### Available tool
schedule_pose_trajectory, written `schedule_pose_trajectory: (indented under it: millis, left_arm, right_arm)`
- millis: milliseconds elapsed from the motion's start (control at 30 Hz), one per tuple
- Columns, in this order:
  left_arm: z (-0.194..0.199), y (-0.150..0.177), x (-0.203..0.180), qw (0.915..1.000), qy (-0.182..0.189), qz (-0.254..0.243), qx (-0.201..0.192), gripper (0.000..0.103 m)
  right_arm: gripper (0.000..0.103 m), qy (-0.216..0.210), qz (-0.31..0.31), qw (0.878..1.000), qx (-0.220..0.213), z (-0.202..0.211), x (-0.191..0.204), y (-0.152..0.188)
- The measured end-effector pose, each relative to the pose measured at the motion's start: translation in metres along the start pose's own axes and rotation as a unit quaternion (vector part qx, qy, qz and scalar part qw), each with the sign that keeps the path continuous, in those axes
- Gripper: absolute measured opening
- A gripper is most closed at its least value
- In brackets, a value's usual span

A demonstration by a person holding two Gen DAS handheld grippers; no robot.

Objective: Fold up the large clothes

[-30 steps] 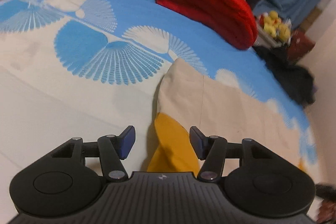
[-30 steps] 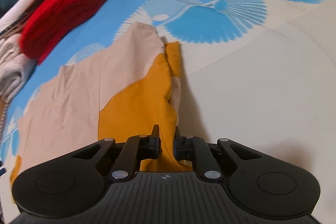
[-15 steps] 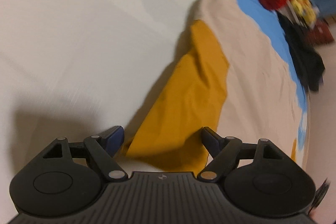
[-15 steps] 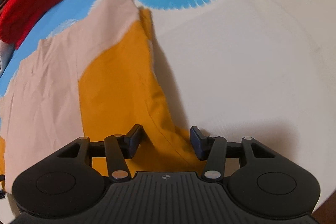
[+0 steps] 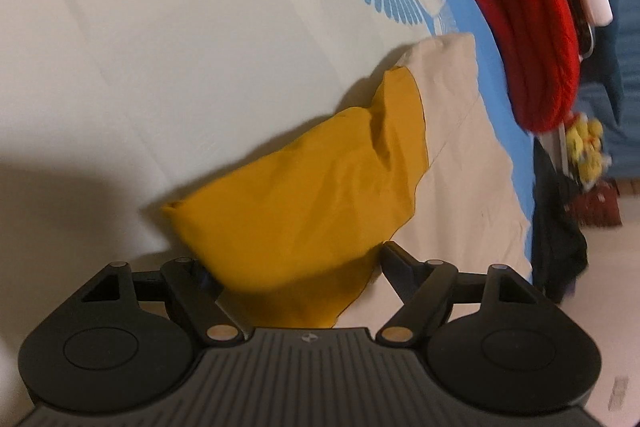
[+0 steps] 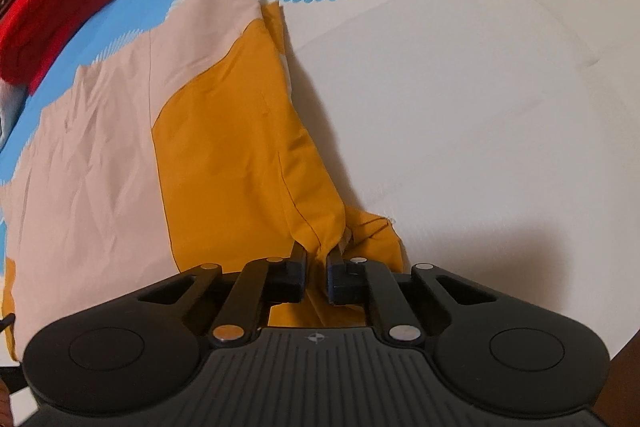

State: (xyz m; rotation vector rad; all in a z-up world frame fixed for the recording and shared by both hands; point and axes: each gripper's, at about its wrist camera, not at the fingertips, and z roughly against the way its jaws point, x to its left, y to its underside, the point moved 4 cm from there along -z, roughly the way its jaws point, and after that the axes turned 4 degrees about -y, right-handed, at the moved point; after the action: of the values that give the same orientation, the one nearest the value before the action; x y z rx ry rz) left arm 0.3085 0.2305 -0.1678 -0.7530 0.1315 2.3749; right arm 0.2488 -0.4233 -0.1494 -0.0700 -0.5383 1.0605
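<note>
Both wrist cameras look steeply down, close over the bedspread [image 5: 168, 39], sharing the yellow-and-beige garment [image 6: 224, 147].

1 yellow-and-beige garment [image 6: 224, 147], 1 red knit bundle [image 5: 528, 27], 1 patterned bedsheet [image 6: 460, 87], 2 hand-held grippers [image 5: 294, 267] [image 6: 317, 263]

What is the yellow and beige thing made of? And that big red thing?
The yellow and beige garment looks like thin woven cloth, maybe cotton: matte, with fine creases and stitched seams. The red bundle looks like thick knitted wool or yarn, going by its ribbed rows, though I can't be sure.
</note>
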Motion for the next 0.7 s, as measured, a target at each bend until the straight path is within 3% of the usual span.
schedule_pose_trajectory:
  millis: [33,67,100,300,400,467,567,633,700]
  left_arm:
    - [0.0,0.002,-0.005,0.9999,0.003,-0.001,-0.011,0.061]
    - [-0.001,0.004,-0.006,0.9999,0.011,0.003,-0.008,0.033]
    - [0.0,0.006,-0.007,0.9998,0.018,0.009,-0.005,0.017]
    - [0.054,0.012,-0.031,0.9978,0.026,-0.044,-0.041,0.009]
    - [0.077,0.027,-0.032,0.997,0.005,-0.064,-0.043,0.01]
    - [0.073,0.03,-0.022,0.9978,-0.018,-0.062,-0.017,0.01]
    - [0.069,0.03,-0.028,0.9949,-0.037,-0.093,-0.015,0.011]
    - [0.07,0.032,-0.039,0.9915,-0.044,-0.119,-0.028,0.011]
    - [0.074,0.037,-0.047,0.9894,-0.051,-0.131,-0.039,0.011]
  right_arm:
    - [0.008,0.0,-0.003,1.0,-0.001,0.0,0.0,0.0]
    - [0.008,0.0,-0.005,1.0,-0.003,0.001,0.0,-0.001]
    - [0.008,0.001,-0.007,1.0,-0.005,0.002,0.0,-0.001]
    - [0.006,0.0,-0.034,0.999,-0.016,0.016,-0.002,-0.005]
    - [0.007,0.013,-0.045,0.999,-0.012,0.022,-0.001,-0.002]
    - [0.018,0.041,-0.042,0.998,-0.011,0.021,0.001,0.002]
    - [0.02,0.114,0.016,0.991,-0.069,0.032,0.021,0.002]
    - [0.02,0.152,0.095,0.975,-0.135,0.044,0.051,0.001]
    - [0.02,0.133,0.153,0.961,-0.19,0.053,0.085,0.004]
